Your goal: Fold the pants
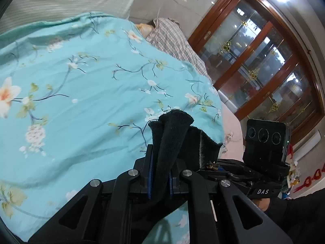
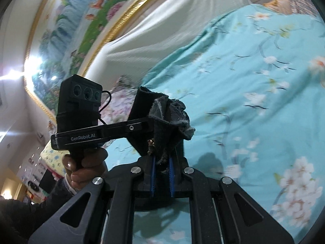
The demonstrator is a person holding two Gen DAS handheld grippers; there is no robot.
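Observation:
The black pants (image 1: 172, 138) are pinched in both grippers and held up above a bed. My left gripper (image 1: 160, 174) is shut on a bunched edge of the pants, which sticks up between its blue pads. My right gripper (image 2: 162, 174) is shut on another bunched edge of the pants (image 2: 166, 118), frayed grey at the top. The two grippers are close side by side: the right one shows in the left wrist view (image 1: 266, 142), the left one in the right wrist view (image 2: 81, 109). The rest of the pants hangs below, hidden by the grippers.
A turquoise flowered bedspread (image 1: 81, 81) covers the bed under both grippers. A white pillow or headboard cover (image 2: 162, 30) lies at the far end, a striped cloth (image 1: 172, 38) beside it. A wood-framed glass cabinet (image 1: 264, 65) stands to the right, a framed painting (image 2: 81, 20) to the left.

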